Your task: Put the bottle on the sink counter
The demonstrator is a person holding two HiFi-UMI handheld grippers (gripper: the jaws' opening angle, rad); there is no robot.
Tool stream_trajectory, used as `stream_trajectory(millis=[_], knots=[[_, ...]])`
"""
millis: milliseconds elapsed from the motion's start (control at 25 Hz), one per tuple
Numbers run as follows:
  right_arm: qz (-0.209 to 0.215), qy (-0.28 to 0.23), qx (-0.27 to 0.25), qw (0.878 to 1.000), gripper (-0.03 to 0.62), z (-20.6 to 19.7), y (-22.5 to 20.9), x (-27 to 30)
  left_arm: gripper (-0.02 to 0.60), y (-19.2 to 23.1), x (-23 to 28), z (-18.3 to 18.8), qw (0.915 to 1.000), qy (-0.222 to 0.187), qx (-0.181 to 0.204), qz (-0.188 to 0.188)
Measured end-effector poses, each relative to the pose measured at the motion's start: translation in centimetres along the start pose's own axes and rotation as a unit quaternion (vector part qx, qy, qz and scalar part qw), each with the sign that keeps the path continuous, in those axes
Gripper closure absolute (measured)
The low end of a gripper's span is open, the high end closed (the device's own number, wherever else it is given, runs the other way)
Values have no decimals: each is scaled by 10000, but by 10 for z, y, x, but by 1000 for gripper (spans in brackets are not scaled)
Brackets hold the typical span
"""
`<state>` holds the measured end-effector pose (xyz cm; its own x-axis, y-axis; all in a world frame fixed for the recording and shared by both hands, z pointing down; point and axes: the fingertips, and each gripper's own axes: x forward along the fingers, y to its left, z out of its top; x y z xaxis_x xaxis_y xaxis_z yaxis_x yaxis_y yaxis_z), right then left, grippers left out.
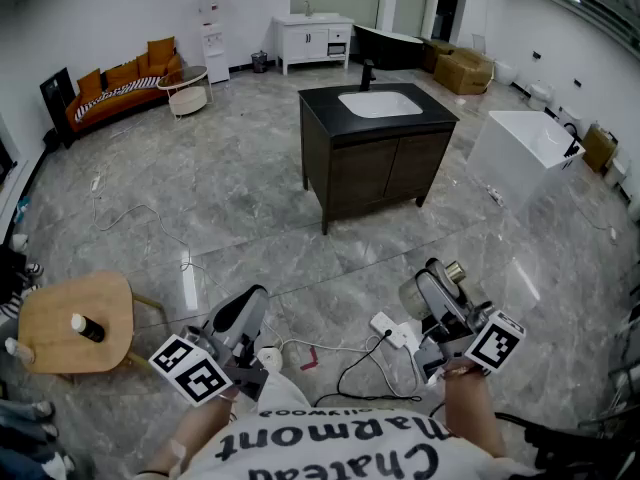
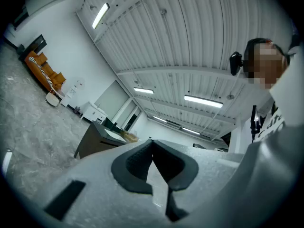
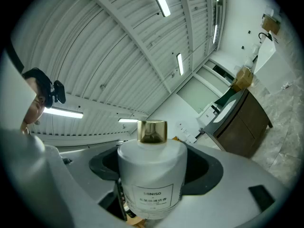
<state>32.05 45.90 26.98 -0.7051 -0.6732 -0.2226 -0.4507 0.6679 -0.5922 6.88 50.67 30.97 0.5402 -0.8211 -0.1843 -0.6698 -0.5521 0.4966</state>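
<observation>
**Right gripper** (image 1: 430,286): the jaws are spread as wide as they go, and the pads are pressed on the body of 1 white bottle (image 3: 152,175). The bottle is closed by a gold cap (image 3: 152,130), and a printed label is seen on its front. In the head view the bottle (image 1: 413,294) is carried low at the lower right, tilted, over the grey marble floor (image 1: 250,198).

**Left gripper** (image 1: 250,306): the 2 dark pads are brought together until their tips meet, and nothing is held between them (image 2: 152,146).

1 cube with square markers is fixed on each gripper, at the left (image 1: 190,368) and at the right (image 1: 495,340).

**Near field:** 1 white power strip (image 1: 395,330) with black cables is laid on the floor between the 2 grippers. 1 round wooden side table (image 1: 60,313) is placed at the far left, and 1 small dark bottle (image 1: 87,328) is lying on it.

**Far field:** the sink counter (image 1: 325,103), a dark cabinet with a black top, is set in the middle of the room, well apart from the held bottle. 1 white basin (image 1: 380,103) is sunk into it and 1 black faucet (image 1: 368,73) is mounted behind the basin. 1 orange sofa (image 1: 120,78) and 1 white cabinet (image 1: 315,38) are placed along the walls.
</observation>
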Motion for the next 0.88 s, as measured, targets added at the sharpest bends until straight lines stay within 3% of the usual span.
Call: stream_trajectory(millis=[480,880], knots=[[-63,-36,-88,9999,250,-6,-23,64,566,64,23,21,10000,47,-67,-5],[-72,-381,-154,9991,250,10,-51,206,566,188,84,106,9998,-61,-3,-179]])
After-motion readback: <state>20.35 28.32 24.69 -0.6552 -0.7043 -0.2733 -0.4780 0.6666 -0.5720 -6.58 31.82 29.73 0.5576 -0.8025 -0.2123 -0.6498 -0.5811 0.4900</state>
